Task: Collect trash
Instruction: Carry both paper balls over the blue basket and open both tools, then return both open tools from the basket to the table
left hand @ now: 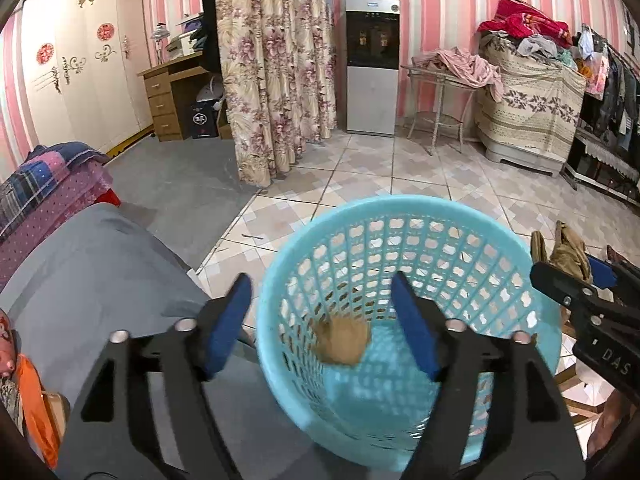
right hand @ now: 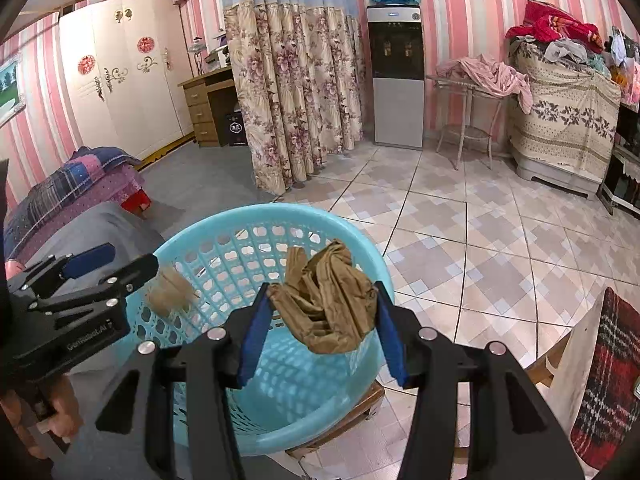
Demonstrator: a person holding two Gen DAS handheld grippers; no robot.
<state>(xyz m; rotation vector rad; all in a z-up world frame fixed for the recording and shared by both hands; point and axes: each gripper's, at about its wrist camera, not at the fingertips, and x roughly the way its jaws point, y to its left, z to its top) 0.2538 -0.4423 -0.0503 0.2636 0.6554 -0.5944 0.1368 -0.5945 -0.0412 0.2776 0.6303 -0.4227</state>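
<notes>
Over tiles, right gripper clamps crumpled paper; left gripper fingers apart above basket.

Light-blue perforated plastic basket on a wooden stool. Blurred tan paper wad inside it, below the left gripper. Crumpled brown paper between the right gripper fingers, over the basket's right rim. Grey-covered bed left of basket.

You're in a home bedroom. A white wardrobe stands upper left, a floral curtain hangs centre. Clothes heap upper right.
</notes>
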